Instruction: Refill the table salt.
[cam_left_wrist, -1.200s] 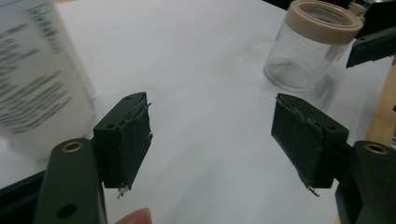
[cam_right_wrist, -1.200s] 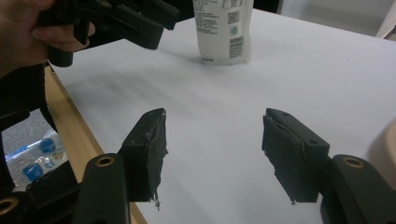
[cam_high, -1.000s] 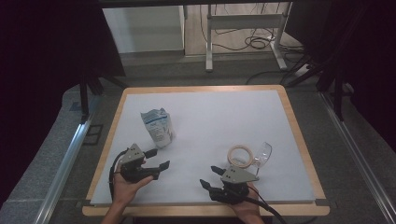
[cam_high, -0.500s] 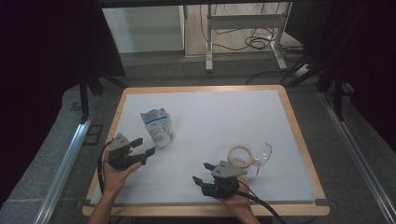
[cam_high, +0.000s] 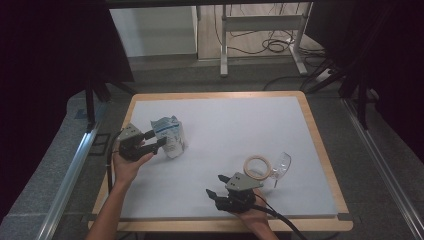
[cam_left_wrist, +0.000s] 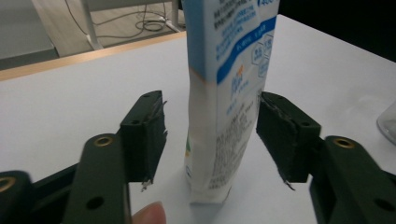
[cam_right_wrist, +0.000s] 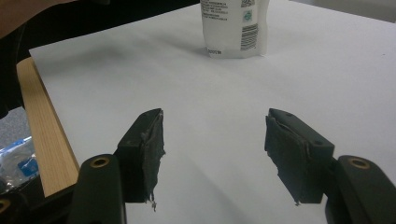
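A white and blue pouch (cam_high: 170, 135) stands upright on the white mat (cam_high: 240, 125), left of centre. My left gripper (cam_high: 157, 139) has come in from the pouch's left. In the left gripper view the pouch (cam_left_wrist: 229, 107) stands between the two black pads (cam_left_wrist: 149, 135). Its jaws have just been closing, and a gap remains on the left side, so it is open around the pouch. My right gripper (cam_high: 215, 185) rests near the front edge, open with nothing between its pads (cam_right_wrist: 289, 149). The pouch (cam_right_wrist: 233, 28) is far ahead of it.
A tape ring (cam_high: 257, 166) lies flat at the front right, with a clear glass (cam_high: 281, 165) on its side just beside it. A wooden frame (cam_high: 320, 145) borders the mat. Table legs and cables stand on the floor beyond the far edge.
My left gripper moved away from the front edge and up to the pouch, and its jaws now stand on either side of it. The right gripper has hardly moved.
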